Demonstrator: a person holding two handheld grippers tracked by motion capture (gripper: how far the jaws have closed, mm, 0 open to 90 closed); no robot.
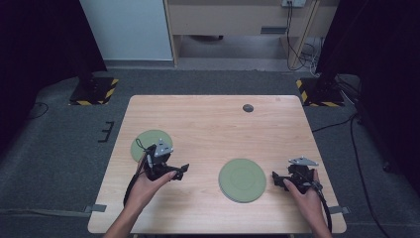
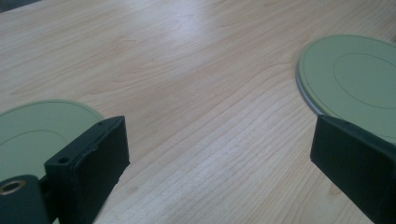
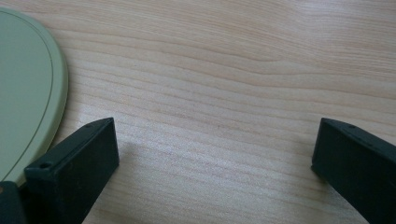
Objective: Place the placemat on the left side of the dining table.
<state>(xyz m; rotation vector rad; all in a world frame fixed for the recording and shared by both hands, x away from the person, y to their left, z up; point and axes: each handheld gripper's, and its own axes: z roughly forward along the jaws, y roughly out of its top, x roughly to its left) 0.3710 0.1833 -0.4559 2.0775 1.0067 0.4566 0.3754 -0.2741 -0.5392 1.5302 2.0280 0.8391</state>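
Toward the left edge of the light wooden desk (image 1: 213, 124) lies a flat, round, pale green plate (image 1: 148, 141), partly covered in the high view by the left gripper (image 1: 179, 171). That gripper hovers just inside the plate's near-right rim, its jaws spread wide with nothing between them; the left gripper view shows bare wood in the gap, with this plate (image 2: 32, 130) behind the left jaw.

Near the middle of the desk, closer to the near edge, rests a second flat, round, pale green plate (image 1: 242, 179), slightly larger, with a faint ring inside its rim. The right gripper (image 1: 278, 179) sits just beside this plate's right rim, apart from it, and its jaws too stand wide open and empty; in the right gripper view the plate's edge (image 3: 28, 93) curves past the left jaw.

Both plates look stiff, light and smooth, probably hard plastic or glazed ware, so they may slide on the wood and could chip if dropped. They lie very low, so the sensible hold is at the rim, one jaw slipped beneath the edge.

A small dark round disc (image 1: 248, 107) lies near the far edge, well apart. The desk's middle and far half offer open room, and the near edge is close behind both hands.
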